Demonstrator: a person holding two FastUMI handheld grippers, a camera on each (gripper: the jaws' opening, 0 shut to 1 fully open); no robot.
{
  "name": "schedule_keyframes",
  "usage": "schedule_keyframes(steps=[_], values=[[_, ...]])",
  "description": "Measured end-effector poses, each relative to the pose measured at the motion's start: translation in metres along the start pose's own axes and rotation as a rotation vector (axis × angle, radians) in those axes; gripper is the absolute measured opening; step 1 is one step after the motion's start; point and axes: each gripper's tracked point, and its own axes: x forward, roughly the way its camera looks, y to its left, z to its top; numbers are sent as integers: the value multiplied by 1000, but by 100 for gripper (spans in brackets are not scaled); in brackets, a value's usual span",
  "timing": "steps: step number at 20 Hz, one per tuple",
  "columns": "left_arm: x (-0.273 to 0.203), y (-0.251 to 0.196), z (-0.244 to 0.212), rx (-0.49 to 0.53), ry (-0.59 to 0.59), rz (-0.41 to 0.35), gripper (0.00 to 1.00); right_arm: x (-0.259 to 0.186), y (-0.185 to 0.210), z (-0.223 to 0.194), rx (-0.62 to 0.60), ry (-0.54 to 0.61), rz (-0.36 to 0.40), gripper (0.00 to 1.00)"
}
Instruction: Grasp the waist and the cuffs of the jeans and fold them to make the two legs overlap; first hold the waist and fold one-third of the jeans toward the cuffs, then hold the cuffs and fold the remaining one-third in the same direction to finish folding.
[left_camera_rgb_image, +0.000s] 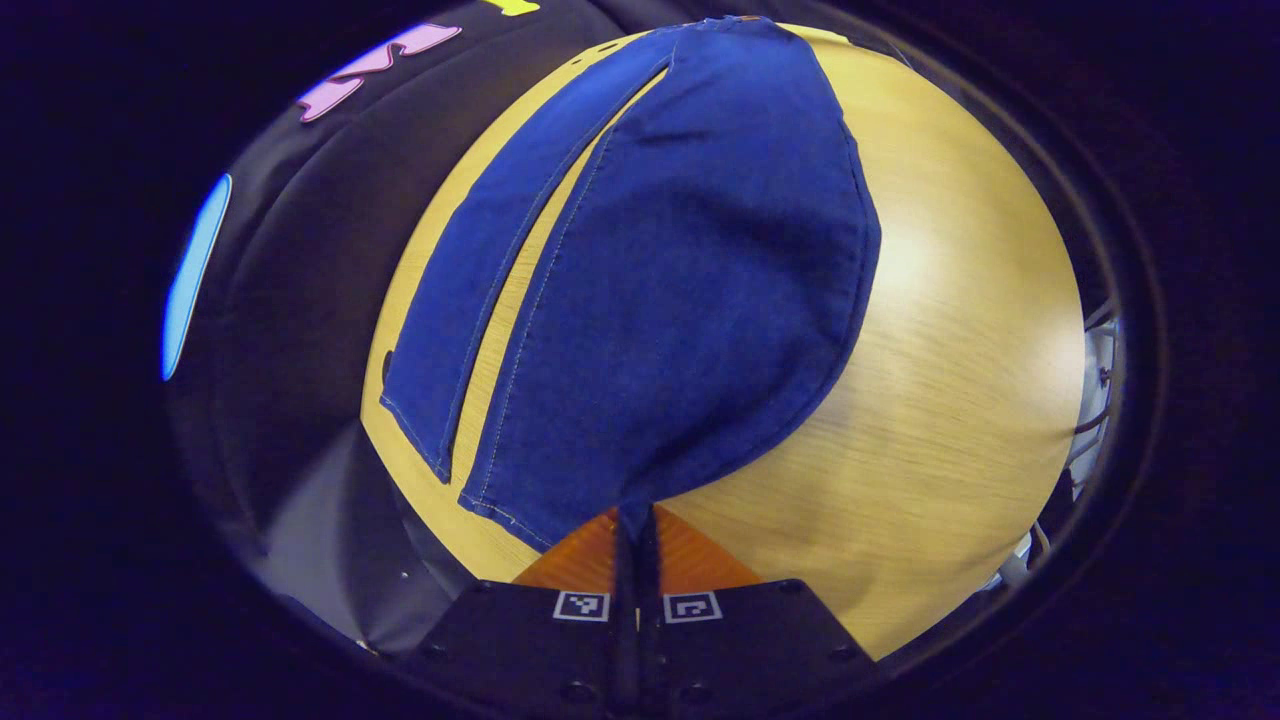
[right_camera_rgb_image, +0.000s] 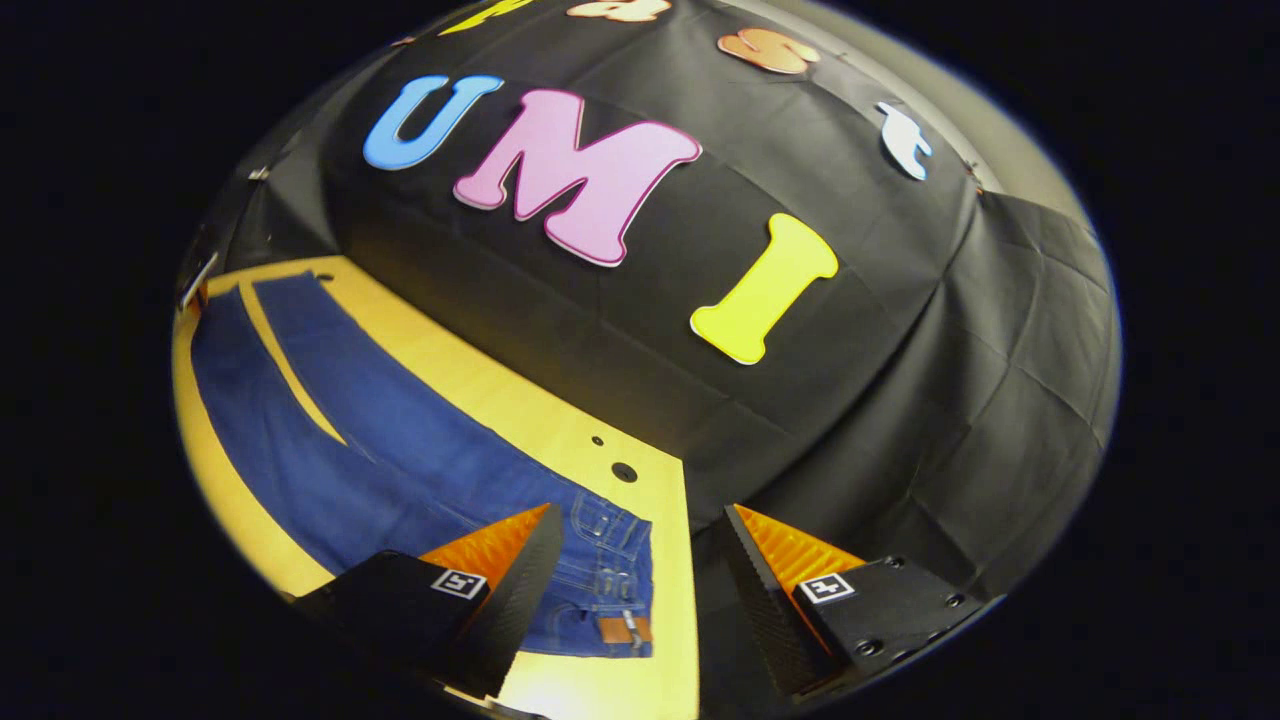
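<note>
- Denim sits pinched between the fingers of the left gripper (left_camera_rgb_image: 636, 530), which are pressed together on a cuff edge of the jeans (left_camera_rgb_image: 690, 300); the cloth rises from the table (left_camera_rgb_image: 950, 400) toward the camera in a smooth, rounded fold.
- The right gripper (right_camera_rgb_image: 640, 560) hangs above the waist end with its jaws wide apart and nothing between them; one finger lies over the waistband, the other out past the table's edge, against the black cloth wall (right_camera_rgb_image: 900, 400).
- In the left gripper view the jeans are plain dark blue, with pale stitching along the seams; the second leg lies flat beside the lifted one, a narrow strip of table showing between them.
- In the right gripper view the jeans (right_camera_rgb_image: 400, 450) stretch along the table (right_camera_rgb_image: 540, 410) from waist to cuffs, both legs spread apart (not yet overlapped); belt loops and a brown patch mark the waistband.
- The table is light wood with fine grain, with two small round holes near the waist end.
- The wall cloth is creased in squares.
</note>
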Motion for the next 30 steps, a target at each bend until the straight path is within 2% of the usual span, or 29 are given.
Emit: schedule_keyframes(steps=[2,5,6,7,10,13,15,17,18,22,24,26,27,28,30], values=[[-6,-14,3,-32,4,-18,6,11,-10,-48,-166,65,41,96],[-9,-23,6,-58,20,0,5,13,-5,-106,-460,138,189,96],[-10,-24,7,-46,27,17,9,9,4,-128,-538,162,245,96],[-9,-25,7,-30,32,34,6,3,16,-148,-606,178,313,96],[-9,-26,7,-12,44,57,6,0,43,-182,-702,196,403,96],[-7,-23,7,-78,54,45,6,15,55,-212,-731,238,437,97],[-7,-23,7,-70,68,37,5,25,59,-228,-766,260,463,96],[-7,-25,7,-31,73,29,5,42,55,-226,-818,228,440,98],[-6,-25,7,-26,73,25,5,45,56,-225,-824,215,434,94],[-5,-23,7,-73,85,33,5,65,74,-212,-932,122,435,91],[-5,-23,8,-80,91,45,5,80,86,-215,-927,117,454,83],[-4,-22,8,-94,97,51,5,89,88,-219,-907,130,454,48],[-3,-21,9,-109,101,53,5,93,87,-220,-899,144,444,44],[-3,-20,8,-124,104,54,6,96,88,-222,-886,145,450,24],[-3,-19,9,-142,109,61,5,92,87,-222,-851,172,486,20]])
